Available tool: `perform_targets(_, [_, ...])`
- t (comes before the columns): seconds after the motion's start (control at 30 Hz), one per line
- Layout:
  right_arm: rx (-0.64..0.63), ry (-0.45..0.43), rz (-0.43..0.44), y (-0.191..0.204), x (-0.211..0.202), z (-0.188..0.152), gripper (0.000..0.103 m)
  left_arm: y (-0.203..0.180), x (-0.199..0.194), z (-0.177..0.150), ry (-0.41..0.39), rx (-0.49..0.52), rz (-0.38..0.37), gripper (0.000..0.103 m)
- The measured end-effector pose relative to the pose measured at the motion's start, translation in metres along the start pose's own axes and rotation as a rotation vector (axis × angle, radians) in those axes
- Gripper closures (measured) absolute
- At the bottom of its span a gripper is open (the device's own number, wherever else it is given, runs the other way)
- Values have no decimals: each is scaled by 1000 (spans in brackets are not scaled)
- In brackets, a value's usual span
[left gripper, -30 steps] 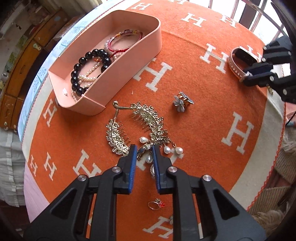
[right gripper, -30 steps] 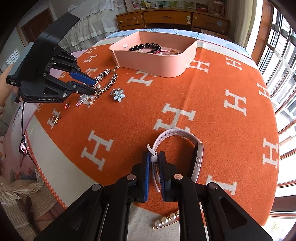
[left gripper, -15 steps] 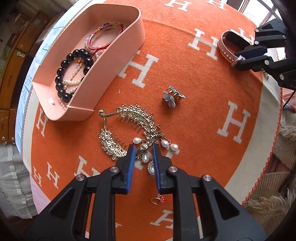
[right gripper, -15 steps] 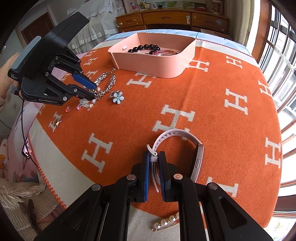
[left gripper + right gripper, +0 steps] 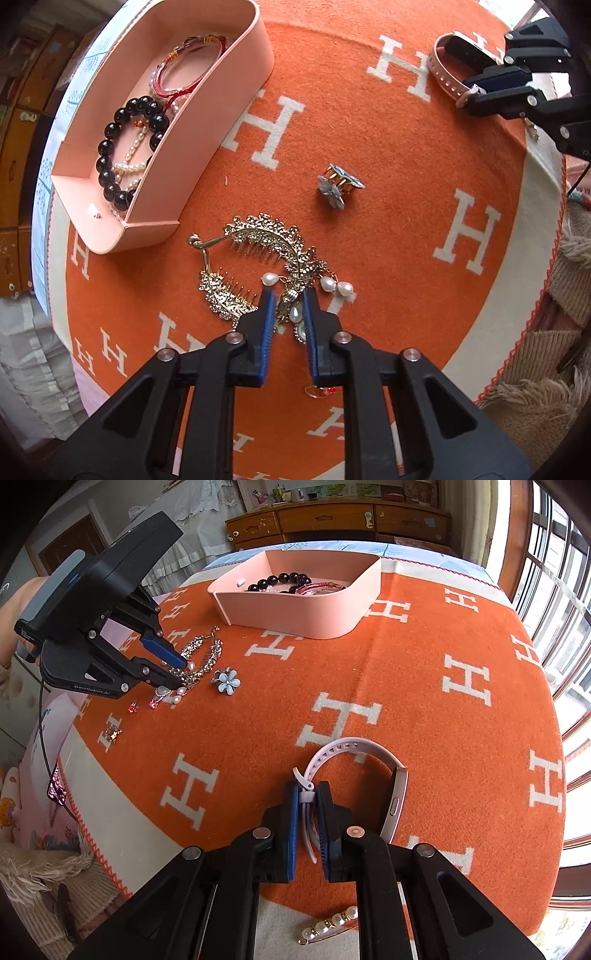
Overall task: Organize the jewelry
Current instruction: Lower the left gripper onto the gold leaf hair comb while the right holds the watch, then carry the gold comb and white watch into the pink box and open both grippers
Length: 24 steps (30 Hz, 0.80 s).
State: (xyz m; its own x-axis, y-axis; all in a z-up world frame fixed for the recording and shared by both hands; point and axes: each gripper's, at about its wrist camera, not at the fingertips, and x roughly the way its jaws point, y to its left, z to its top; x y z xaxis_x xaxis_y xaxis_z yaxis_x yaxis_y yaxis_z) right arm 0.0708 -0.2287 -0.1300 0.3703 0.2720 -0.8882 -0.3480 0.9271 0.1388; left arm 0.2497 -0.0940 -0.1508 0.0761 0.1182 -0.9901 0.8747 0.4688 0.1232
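A: Status, left gripper?

B: Positioned over gold hair comb on orange cloth. Jaws parted w/ narrow gap, straddling comb's dangling end; one pearl drop and a gold link visible betw. blue pads. Cannot tell if pads touch the metal. Two more pearls just right of right pad, one at tip of left pad. Comb's toothed leaves fan out ahead and to the left of the tips.

A: Right gripper?

B: Jaws pressed onto pale pink watch band at buckle end. Strap clamped betw. pads, loose tail running back betw. fingers. Rest of band loops fwd and right, on edge on cloth, watch face beside right finger.

A: Pink tray?

B: Ahead-left of left gripper, near comb's hook end, not touching. Holds black bead bracelet, red cord bangle, pearl strand.

A: Loose items?

B: Blue flower clip ahead-right of comb, apart. Ring w/ red stone on cloth under left gripper's right finger. Pearl bar pin on cream border under right gripper.
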Motion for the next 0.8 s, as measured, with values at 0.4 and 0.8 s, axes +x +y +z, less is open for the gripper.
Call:
perform_targets(0.4, [85,-51,13,-10,-13,6,93,37,-31,-5,-143,-411,-65,94])
perform_targets(0.8, [129,-125,50,-6,-37,36,93,39,-63,-46,-236,-535,-46,98])
